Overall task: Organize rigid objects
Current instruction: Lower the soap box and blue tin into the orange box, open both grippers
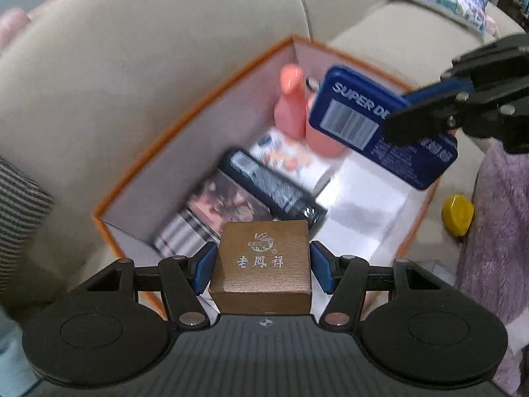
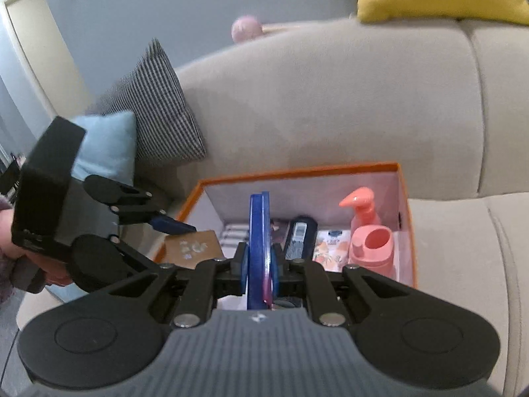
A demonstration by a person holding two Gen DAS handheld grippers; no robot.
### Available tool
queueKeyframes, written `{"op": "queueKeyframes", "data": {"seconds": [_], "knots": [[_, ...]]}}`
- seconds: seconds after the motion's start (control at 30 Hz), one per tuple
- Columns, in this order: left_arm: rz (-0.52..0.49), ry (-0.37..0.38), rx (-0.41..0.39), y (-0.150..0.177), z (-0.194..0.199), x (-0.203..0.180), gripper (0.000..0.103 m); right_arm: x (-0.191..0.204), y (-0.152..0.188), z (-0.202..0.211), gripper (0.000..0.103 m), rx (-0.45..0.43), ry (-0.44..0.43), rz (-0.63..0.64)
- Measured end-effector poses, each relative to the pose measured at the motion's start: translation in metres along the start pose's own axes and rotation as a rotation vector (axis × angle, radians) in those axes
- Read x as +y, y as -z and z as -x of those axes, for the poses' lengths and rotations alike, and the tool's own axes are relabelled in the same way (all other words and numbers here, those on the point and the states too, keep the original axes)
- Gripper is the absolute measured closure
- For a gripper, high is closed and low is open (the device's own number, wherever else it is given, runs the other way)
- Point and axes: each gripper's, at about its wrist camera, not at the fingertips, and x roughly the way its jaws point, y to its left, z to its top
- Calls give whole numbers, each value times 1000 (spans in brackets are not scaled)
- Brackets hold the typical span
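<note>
The orange box [image 1: 185,122] sits on the beige sofa [image 1: 132,82] and serves as the landmark here. Over its near left corner, the left gripper [image 1: 263,266] holds a small brown box [image 1: 264,258], its fingers [image 1: 205,269] pinching the two sides. Inside the orange box, from left to right, lie a striped packet [image 1: 185,231], a dark flat case [image 1: 277,185], a white floral packet [image 1: 287,155] and a pink pump bottle [image 1: 292,99] at the far end. Above the right side of the orange box, the right gripper [image 2: 259,264] pinches a blue tin [image 1: 380,125] by its thin edge.

The likely trouble is crowding: both grippers hover over one opening, so they could knock together. The blue tin, gripped on edge, could pivot or slip. Dropped carelessly, either item could land on the pump bottle or rest askew on the packets.
</note>
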Motion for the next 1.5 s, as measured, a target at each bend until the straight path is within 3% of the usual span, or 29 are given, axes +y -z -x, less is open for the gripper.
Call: {"op": "queueKeyframes", "data": {"seconds": [0.37,0.63,0.7,0.87,0.93,1.07,1.17,1.27,1.37,1.4,1.5], "knots": [[93,105,110,15,-44,19,33,-7,-5,-44,89,86,18,22],[220,4,286,4,-59,7,34,-6,1,-54,89,97,5,36],[239,-20,320,2,-66,6,29,-7,2,-55,89,105,7,36],[223,-12,315,0,-58,7,27,-8,5,-51,89,101,6,39],[171,-10,284,-2,-48,6,20,-10,6,-50,89,101,9,43],[60,-18,226,-7,-35,-1,20,-12,10,-49,89,100,7,28],[-11,16,177,-11,-33,-9,33,-12,14,-51,89,102,2,14],[-65,23,144,-15,-38,-20,37,-12,17,-51,89,110,2,6],[-83,8,205,-21,-50,-24,45,-13,19,-50,89,113,7,-4],[-83,4,223,-21,-54,-24,54,-14,19,-50,89,114,10,-7],[-81,4,236,-17,-57,-24,56,-15,21,-51,89,119,13,-12]]}}
